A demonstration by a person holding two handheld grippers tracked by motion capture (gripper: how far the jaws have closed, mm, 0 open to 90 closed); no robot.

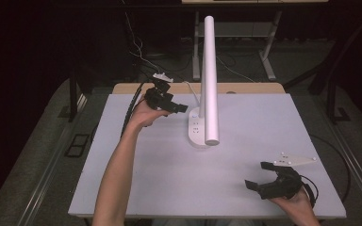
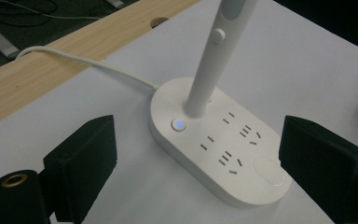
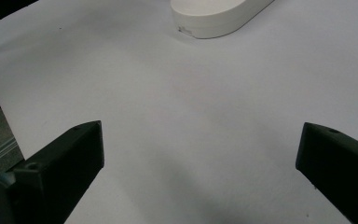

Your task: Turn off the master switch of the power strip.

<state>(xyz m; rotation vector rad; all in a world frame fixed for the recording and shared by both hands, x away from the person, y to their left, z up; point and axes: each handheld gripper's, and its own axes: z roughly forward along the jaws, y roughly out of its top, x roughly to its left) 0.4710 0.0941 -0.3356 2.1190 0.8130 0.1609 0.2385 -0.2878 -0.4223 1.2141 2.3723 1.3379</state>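
Black jaws, unlabelled lamp base (image 2: 216, 140)

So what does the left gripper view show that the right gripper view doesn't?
Left gripper view: the lamp base's top with its sockets, a lit blue button, the white stem rising from it, the cord running back over the wooden edge, and the left tongs open around the base without touching it.

Right gripper view: the base's side wall from low down, and the right tongs open over bare table.

Both: the white base, the white table, open black jaws holding nothing.
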